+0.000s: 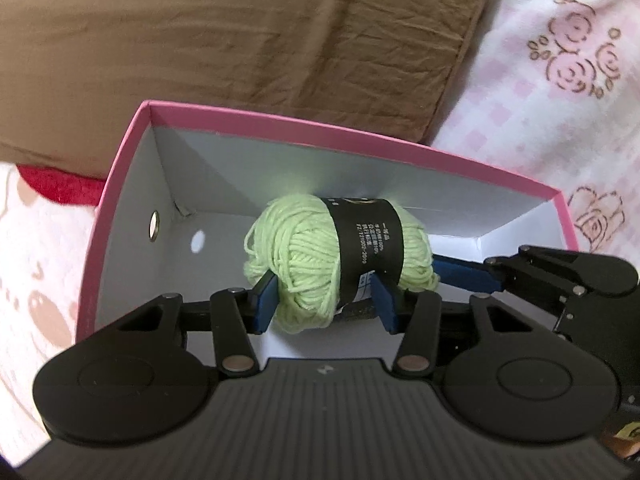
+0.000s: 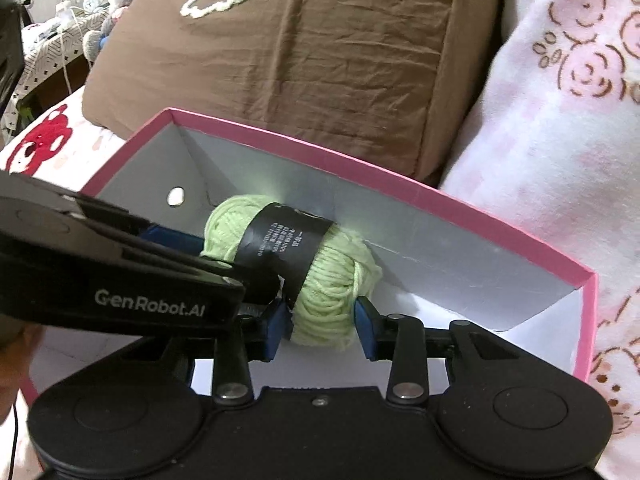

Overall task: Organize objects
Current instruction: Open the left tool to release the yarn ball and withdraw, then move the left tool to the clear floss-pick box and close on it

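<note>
The left claw [image 1: 324, 304] pinches the yarn [image 1: 340, 264], its blue pads pressed into the green strands on either side of the near end, one pad just at the edge of the black label [image 1: 370, 240]. The right claw [image 2: 322, 328] is clamped on the same yarn from its own side, both blue pads sunk into the strands at the lower end of the ball. In the right wrist view the left claw's black body crosses from the left and reaches the yarn beside the label; in the left wrist view the right claw's fingers come in from the right and meet the ball's far side. The yarn sits inside the box [image 1: 120, 184], near its long back wall; whether it rests on the floor of the box or is held just above it cannot be told. The box is pink outside and white inside, with a round hole [image 1: 154, 224] in its short left wall. It lies on a bed with a pink-patterned sheet [image 1: 560, 80]. A brown pillow [image 1: 240, 40] lies just behind the box, touching its back edge.
</note>
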`<state>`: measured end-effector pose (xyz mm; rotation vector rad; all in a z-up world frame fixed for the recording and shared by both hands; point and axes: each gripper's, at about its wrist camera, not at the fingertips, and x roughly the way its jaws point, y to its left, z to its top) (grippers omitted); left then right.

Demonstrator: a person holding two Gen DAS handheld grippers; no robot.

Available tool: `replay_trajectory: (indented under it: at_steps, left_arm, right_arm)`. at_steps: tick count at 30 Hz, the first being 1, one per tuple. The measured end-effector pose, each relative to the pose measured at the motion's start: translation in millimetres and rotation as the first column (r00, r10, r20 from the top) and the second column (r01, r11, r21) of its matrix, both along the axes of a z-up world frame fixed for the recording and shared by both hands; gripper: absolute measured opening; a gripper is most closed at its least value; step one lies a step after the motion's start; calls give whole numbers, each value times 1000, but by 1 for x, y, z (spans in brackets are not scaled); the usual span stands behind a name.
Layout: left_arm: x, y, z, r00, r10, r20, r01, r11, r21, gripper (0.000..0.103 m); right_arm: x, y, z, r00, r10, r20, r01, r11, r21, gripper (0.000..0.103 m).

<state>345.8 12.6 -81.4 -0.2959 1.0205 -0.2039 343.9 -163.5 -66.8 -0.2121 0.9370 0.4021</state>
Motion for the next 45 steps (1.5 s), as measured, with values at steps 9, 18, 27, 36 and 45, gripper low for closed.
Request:
replay_trajectory:
  at_steps: [9,18,27,36,45]
  left_arm:
    - [-15,9,19,999,-20,-35,20,1000,6,54]
    - [-36,1,39,1000,-19,-8,19,999,48,54]
    - [-99,19,107,997,-77,-4,77,992,104,54]
    - [-159,29,149,988,-151,20,148,981,127,58]
    - [-207,30,156,972,-234,32,226,962,150,65]
  right_arm:
    - [-28,-11,18,999,51,-9,-51,997,52,50]
    - [-54,-18,32,999,31,22,-33,996,87,50]
    - [-108,-22,76,994,75,84,-86,988,128,54]
    - [-172,-10,121,977,126,170,-139,988,67,79]
    - [-223,-7,141,969,108,222,-118,993,30,93]
